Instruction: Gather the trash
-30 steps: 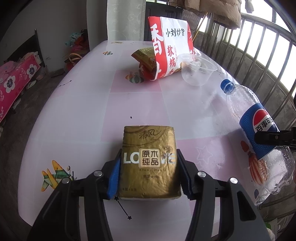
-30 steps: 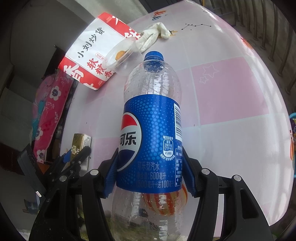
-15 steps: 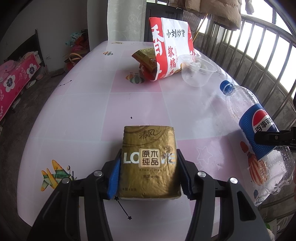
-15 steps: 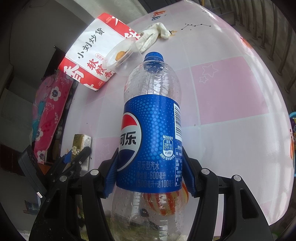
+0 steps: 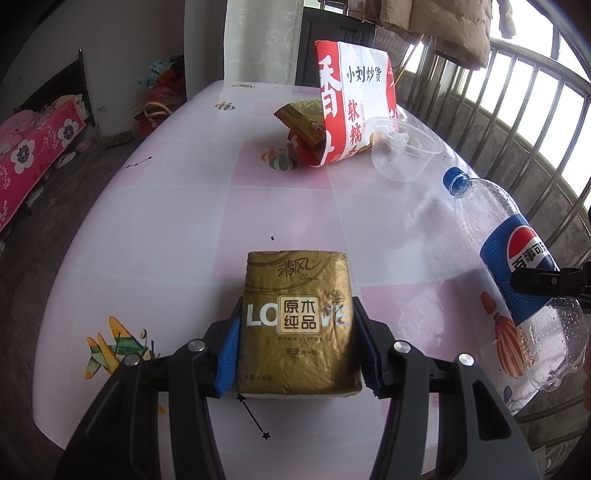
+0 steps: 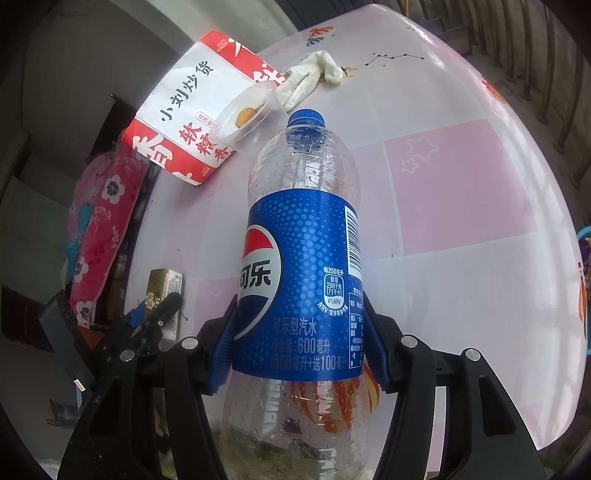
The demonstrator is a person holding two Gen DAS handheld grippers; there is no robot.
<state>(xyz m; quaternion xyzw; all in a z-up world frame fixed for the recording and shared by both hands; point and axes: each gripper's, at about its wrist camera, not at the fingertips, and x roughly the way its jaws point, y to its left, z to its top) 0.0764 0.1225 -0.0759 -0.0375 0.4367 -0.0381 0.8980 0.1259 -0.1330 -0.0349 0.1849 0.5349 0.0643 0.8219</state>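
Left wrist view: left tongs pinch the gold tissue pack; right tongs clamp the empty Pepsi bottle, whose slick wall could slip toward six o'clock.

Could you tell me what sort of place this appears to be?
Probably a home's balcony-side room: a table with a patterned pink cloth, a metal railing with clothes hanging above, and floral bedding nearby.

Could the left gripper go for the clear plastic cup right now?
Probably not yet: the left gripper is clamped on the gold tissue pack. The table towards the clear plastic cup looks unobstructed, so only the load is in the way.
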